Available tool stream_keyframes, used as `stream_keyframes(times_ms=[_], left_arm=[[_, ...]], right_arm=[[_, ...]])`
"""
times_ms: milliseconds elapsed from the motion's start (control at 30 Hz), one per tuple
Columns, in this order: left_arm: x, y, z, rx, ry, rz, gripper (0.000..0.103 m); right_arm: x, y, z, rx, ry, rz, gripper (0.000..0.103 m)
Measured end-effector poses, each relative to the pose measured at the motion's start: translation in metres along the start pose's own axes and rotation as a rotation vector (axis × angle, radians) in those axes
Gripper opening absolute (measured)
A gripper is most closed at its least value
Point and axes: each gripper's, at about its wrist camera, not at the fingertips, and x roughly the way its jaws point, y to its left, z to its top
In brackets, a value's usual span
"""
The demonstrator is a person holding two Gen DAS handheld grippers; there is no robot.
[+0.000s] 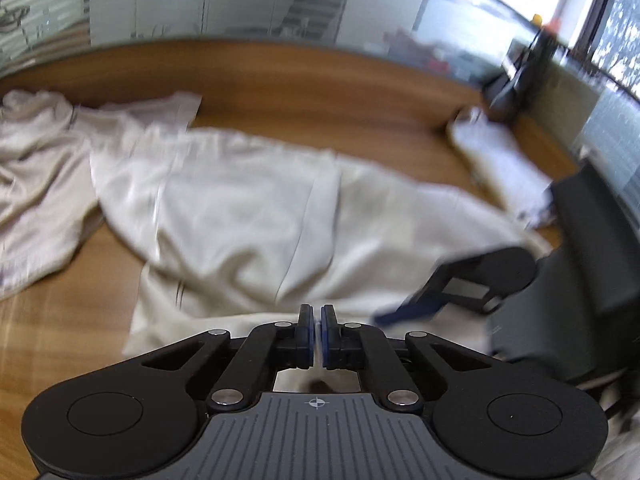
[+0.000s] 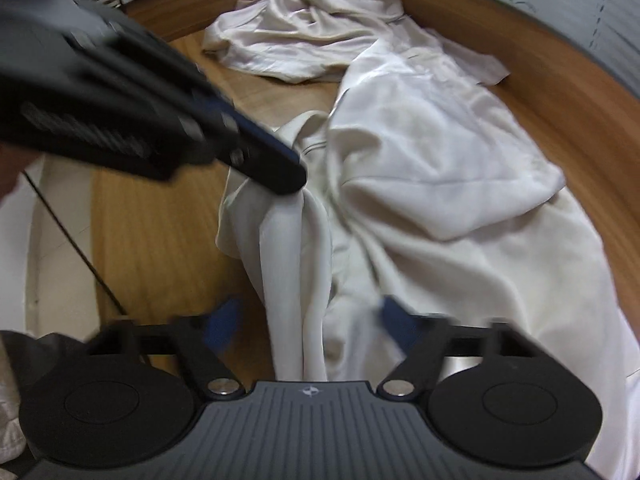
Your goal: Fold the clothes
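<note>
A: Report the nearest item, left wrist view.

B: Left gripper point(image 1: 317, 334). Its 2 blue-padded jaws are pressed together on a thin edge of the cream garment point(image 1: 240, 216). In the right wrist view the same gripper point(image 2: 290, 178) pinches a fold raised above the wooden table point(image 2: 160, 240).

A: Where does the garment lie relative to those jaws?

B: It spreads ahead of them and to both sides across the table. A second, pinkish garment point(image 1: 36, 160) lies crumpled ahead and to the left, touching the first.

A: Right gripper?

B: Right gripper point(image 2: 312, 320). Its jaws are spread, with motion blur on both tips. The lifted fold hangs between them; contact with the pads cannot be confirmed. The cream garment continues ahead and to the right of the jaws.
</note>
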Motion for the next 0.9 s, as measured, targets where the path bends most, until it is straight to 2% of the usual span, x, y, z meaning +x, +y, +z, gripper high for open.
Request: stream_keyframes(times_ms=[33,100,200,267,333,400,567,767,833,900], left_arm=[[-0.004,-0.001,0.005,-0.004,-0.015,-0.012,0.006],[-0.011,-0.003,0.014,0.0,-0.036,-0.025,0.007],[-0.016,-0.002,0.021,0.004,-0.053,-0.011,0.017],[-0.019,0.002,0.022,0.003,-0.065,0.006,0.039],[-0.019,0.009,0.02,0.005,-0.072,0.043,0.047],[-0.015,0.014,0.018,0.019,-0.06,0.088,0.05],[0.002,0.027,0.018,0.049,-0.01,0.159,0.067],[0.026,0.03,0.029,0.098,0.023,0.185,0.082],[0.036,0.027,0.036,0.128,0.02,0.192,0.086],[0.048,0.025,0.045,0.156,0.015,0.193,0.086]], right_arm=[[-0.002,-0.005,0.002,0.017,0.001,-0.019,0.004],[-0.013,-0.019,0.007,0.069,-0.032,-0.048,0.003],[-0.039,-0.048,0.016,0.14,-0.092,-0.097,0.003],[-0.057,-0.071,0.023,0.166,-0.12,-0.137,0.002],[-0.073,-0.099,0.031,0.189,-0.137,-0.175,0.002],[-0.088,-0.134,0.038,0.23,-0.151,-0.219,0.002],[-0.114,-0.229,0.05,0.345,-0.185,-0.331,0.002],[-0.142,-0.338,0.051,0.474,-0.207,-0.559,0.002],[-0.145,-0.372,0.044,0.536,-0.187,-0.621,0.002],[-0.139,-0.401,0.035,0.587,-0.127,-0.627,0.004]])
